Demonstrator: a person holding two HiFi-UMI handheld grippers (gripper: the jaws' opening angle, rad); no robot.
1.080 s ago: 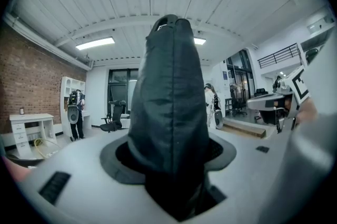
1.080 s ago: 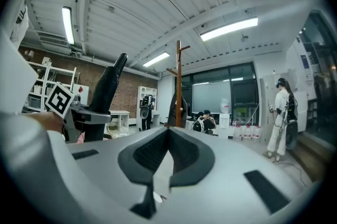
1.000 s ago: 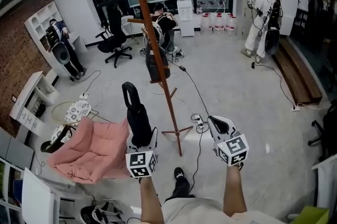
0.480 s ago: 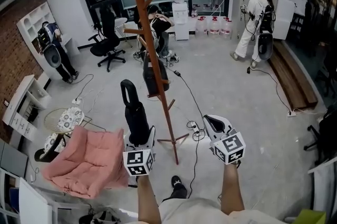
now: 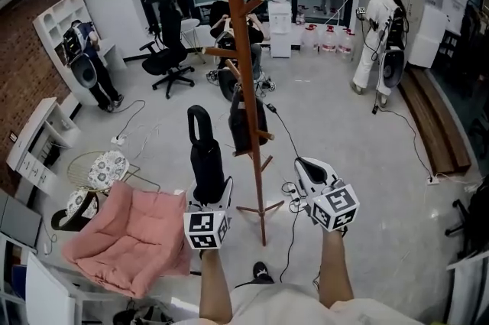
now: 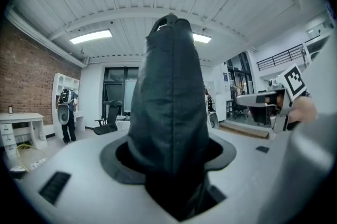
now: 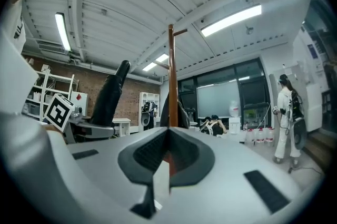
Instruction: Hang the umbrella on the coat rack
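A black folded umbrella (image 5: 206,155) stands upright in my left gripper (image 5: 208,197), which is shut on its lower end. In the left gripper view the umbrella (image 6: 171,107) fills the middle, rising from between the jaws. The brown wooden coat rack (image 5: 243,86) stands just beyond and between my two grippers, with a black bag (image 5: 248,125) hanging on one peg. My right gripper (image 5: 307,172) is right of the rack's foot, shut and empty. In the right gripper view the rack pole (image 7: 172,80) rises straight ahead and the umbrella (image 7: 109,96) stands to the left.
A pink cushioned seat (image 5: 130,235) lies to the left. Cables and a power strip (image 5: 290,186) trail on the floor by the rack's foot. An office chair (image 5: 172,48), a seated person (image 5: 229,17), a person in white (image 5: 380,17) and a wooden bench (image 5: 432,125) are farther off.
Both grippers have moved forward, towards the coat rack, the umbrella still upright in the left one. The rack's foot now lies between the two grippers.
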